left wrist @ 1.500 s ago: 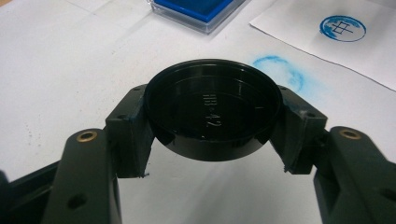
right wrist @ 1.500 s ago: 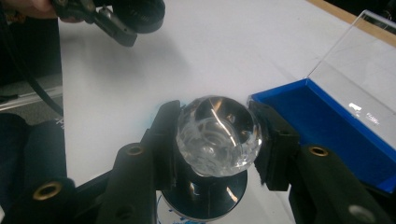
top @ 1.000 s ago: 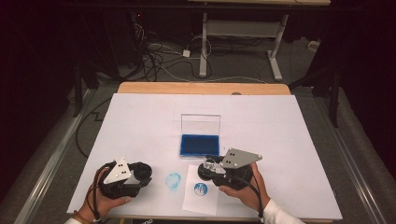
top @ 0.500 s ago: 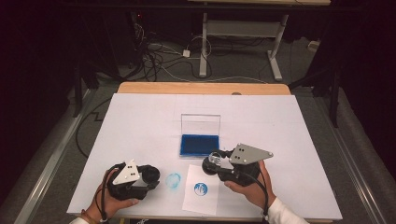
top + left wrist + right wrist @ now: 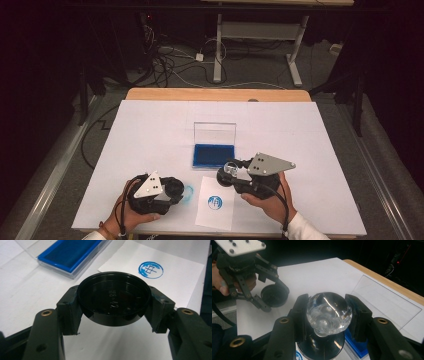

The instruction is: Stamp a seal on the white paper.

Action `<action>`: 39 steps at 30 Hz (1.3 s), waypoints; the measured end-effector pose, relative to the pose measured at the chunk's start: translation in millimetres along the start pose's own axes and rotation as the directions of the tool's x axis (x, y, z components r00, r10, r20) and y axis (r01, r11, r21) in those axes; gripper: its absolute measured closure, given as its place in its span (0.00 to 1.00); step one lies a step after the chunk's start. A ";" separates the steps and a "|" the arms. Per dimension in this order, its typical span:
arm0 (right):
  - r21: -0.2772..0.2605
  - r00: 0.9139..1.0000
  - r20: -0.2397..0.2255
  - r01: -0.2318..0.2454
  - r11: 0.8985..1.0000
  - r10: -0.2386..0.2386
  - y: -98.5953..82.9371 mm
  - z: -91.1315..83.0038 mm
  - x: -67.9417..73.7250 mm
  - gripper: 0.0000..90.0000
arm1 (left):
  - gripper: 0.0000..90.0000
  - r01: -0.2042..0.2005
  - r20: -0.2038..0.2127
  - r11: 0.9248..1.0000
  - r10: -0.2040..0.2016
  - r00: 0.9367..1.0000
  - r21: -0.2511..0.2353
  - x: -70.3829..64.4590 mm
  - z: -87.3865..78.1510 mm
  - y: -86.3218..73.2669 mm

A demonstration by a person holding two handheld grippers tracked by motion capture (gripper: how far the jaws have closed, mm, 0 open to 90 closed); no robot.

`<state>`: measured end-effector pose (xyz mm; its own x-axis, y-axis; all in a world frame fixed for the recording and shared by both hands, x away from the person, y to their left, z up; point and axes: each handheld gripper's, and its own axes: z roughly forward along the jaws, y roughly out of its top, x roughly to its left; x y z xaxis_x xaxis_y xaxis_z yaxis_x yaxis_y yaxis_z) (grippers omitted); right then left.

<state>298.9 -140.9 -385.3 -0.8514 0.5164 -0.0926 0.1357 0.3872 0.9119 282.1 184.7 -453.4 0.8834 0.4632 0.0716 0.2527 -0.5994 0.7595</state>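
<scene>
The white-covered surface (image 5: 150,140) carries everything, with a bare wooden edge (image 5: 215,94) along its far side. Beyond both pairs of fingers sits the blue ink pad (image 5: 214,155) in its clear case, the transparent lid (image 5: 215,133) standing open behind it; in the right gripper view the pad's blue corner (image 5: 355,345) lies just below and beyond the fingers. Between the two grippers lies a white paper sheet (image 5: 216,202) bearing a round blue stamped mark (image 5: 215,202), seen beyond and to the right of the fingers in the left gripper view (image 5: 150,269).

The right gripper (image 5: 231,171) has its fingers (image 5: 359,315) closed around the clear glass knob (image 5: 329,312) of a stamp (image 5: 322,345), whose dark round base hangs below the fingers.

The left gripper (image 5: 176,188) has its fingers (image 5: 68,313) closed on a black round cap (image 5: 113,297), pinched at its rim on both sides and held above the surface. A faint blue smudge (image 5: 189,194) marks the surface just beside this gripper's fingers.
</scene>
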 end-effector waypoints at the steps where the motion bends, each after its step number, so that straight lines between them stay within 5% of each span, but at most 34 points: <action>1: -0.004 1.000 0.000 -0.003 1.000 0.003 0.6 0.1 0.4 0.63 | 0.40 -0.003 0.004 1.000 0.003 1.000 0.000 -1.0 1.6 1.0; 23: -0.031 0.994 -0.105 -0.028 0.999 0.024 14.0 27.5 21.6 0.63 | 0.41 -0.033 0.080 0.998 0.037 0.996 -0.055 -22.8 33.2 37.7; 39: -0.014 0.988 -0.150 -0.028 1.000 0.025 11.0 35.2 30.4 0.63 | 0.41 -0.016 0.108 0.994 0.027 0.994 -0.105 -28.7 35.2 48.0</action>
<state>292.3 -94.1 -392.2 -0.9140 0.4056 -0.0084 0.1522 0.3620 0.9197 282.8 119.7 -441.8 0.9275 0.3731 0.0218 0.1960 -0.5352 0.8217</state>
